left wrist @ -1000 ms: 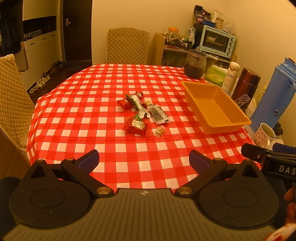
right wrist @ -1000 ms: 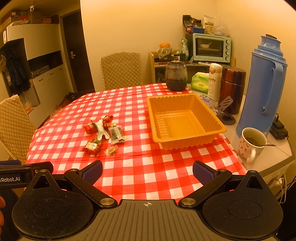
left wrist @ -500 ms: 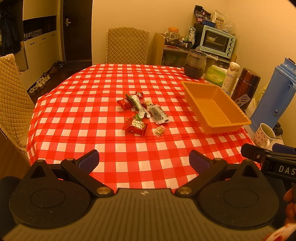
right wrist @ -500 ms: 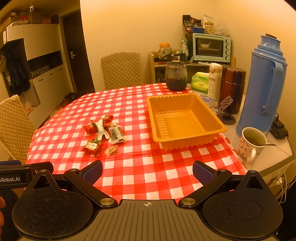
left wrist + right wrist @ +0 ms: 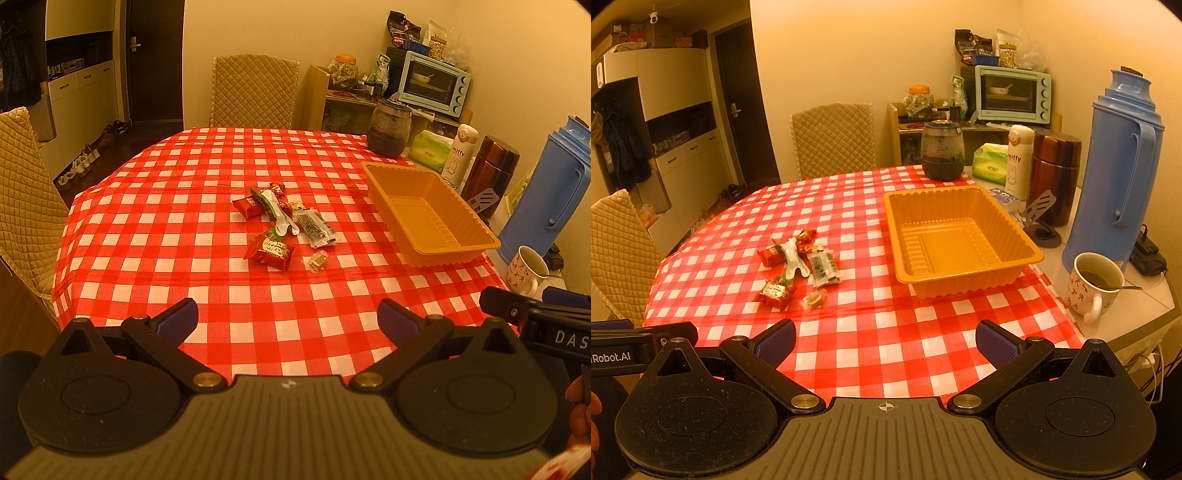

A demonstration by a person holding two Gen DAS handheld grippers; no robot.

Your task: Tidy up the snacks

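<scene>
Nothing has changed from the earlier frames: same views, same layout, both tools parked where they were. For the task that means we read this as the very start, no snack moved, tray bare.

Nearest us, the left tool (image 5: 286,319) is released, jaws spread wide, nothing between the pads, held low over the near edge of the table (image 5: 184,177) and looking forward at the snacks. The right tool (image 5: 885,339) is the same: released, empty, low at the near edge, aimed more toward the tray. In the left view the right tool's body pokes in at the right edge, so we hold the two side by side, apart. A bit of a hand shows at the bottom right corner there.

Further out, the snacks (image 5: 284,225) lie in a loose cluster mid-table on the checked cloth: a red pack (image 5: 774,291) nearest, a small clear candy (image 5: 813,298) just beside it, then a dark clear-wrapped bar (image 5: 823,267), a white-green wrapper (image 5: 792,258) and more red pieces behind, some overlapping.

The tray (image 5: 960,286) sits to the right of the cluster, apart from it, empty.

Beyond the tray: a mug (image 5: 1095,286), a blue thermos (image 5: 1123,166), a jar (image 5: 942,151).

Next we judge either tool has to reach forward to the cluster; the red pack is the closest pick.
</scene>
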